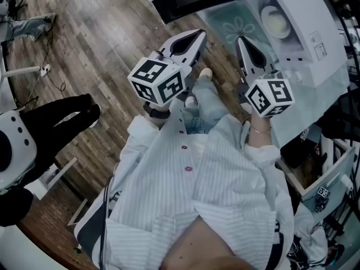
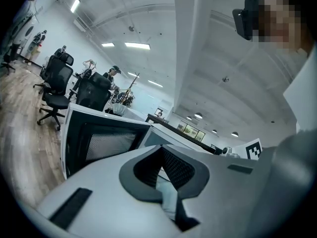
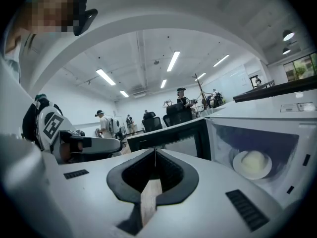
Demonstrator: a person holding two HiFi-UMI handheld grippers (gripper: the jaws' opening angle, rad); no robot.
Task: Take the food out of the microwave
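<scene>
Person is standing with both arms bending forward at the elbows, striped sleeves [image 1: 169, 167] covering them down to the wrists. The left gripper [image 1: 198, 35] is pointing ahead, roughly level, its jaws lying pressed together with nothing between them. The left marker cube [image 1: 158, 81] is sitting just above the left wrist [image 1: 151, 110]. The right gripper [image 1: 243, 40] is pointing the same way, jaws likewise resting flat against each other, empty. The right marker cube [image 1: 270, 97] is riding over the right wrist [image 1: 257, 129], which is wearing a thin bracelet. Both grippers are being held side by side, near but apart.
</scene>
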